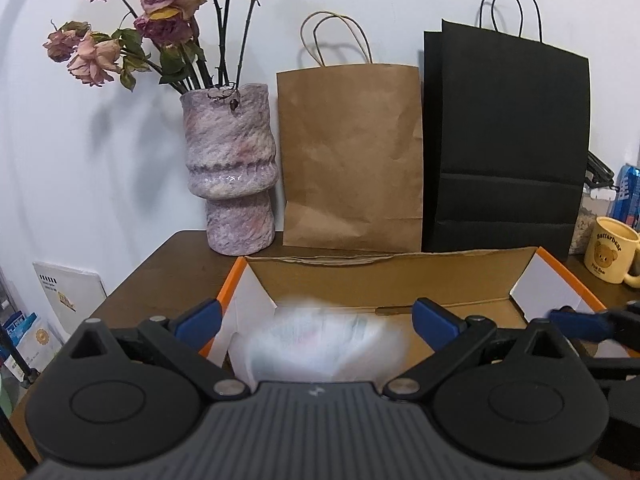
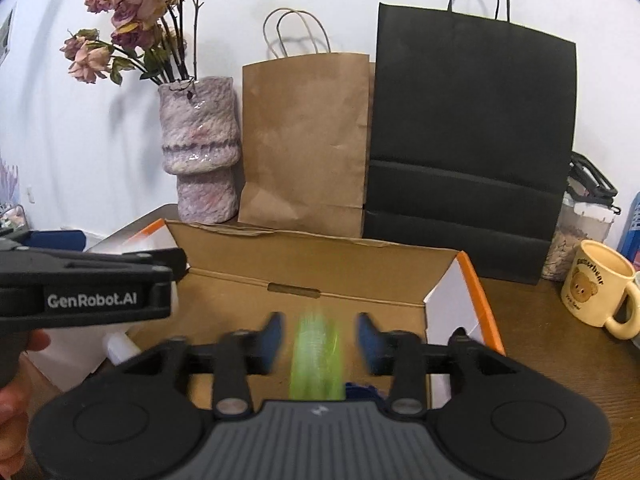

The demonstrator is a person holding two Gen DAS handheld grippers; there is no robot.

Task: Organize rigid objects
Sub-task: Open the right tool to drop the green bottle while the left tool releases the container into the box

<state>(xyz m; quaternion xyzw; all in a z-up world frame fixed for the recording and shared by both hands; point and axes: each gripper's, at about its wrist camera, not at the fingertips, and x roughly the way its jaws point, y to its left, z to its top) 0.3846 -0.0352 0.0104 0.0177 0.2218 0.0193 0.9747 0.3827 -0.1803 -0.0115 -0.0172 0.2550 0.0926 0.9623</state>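
An open cardboard box (image 1: 360,280) with orange edges sits on the brown table in front of both grippers. My left gripper (image 1: 318,316) is open wide above the box's left part. A blurred white object (image 1: 320,344) is between its blue pads (image 1: 200,316) and touches neither. My right gripper (image 2: 320,332) is open over the box (image 2: 304,264). A blurred green object (image 2: 316,356) sits in the gap, clear of both pads (image 2: 272,332). Each gripper shows at the edge of the other's view: the right gripper (image 1: 580,320) and the left gripper (image 2: 88,280), held in a hand (image 2: 16,392).
Behind the box against the white wall stand a purple vase (image 1: 232,168) of dried roses, a brown paper bag (image 1: 352,152) and a black paper bag (image 1: 508,144). A yellow bear mug (image 2: 596,284) and a clear jar (image 2: 580,224) stand at the right. The table's left edge (image 1: 132,280) is close.
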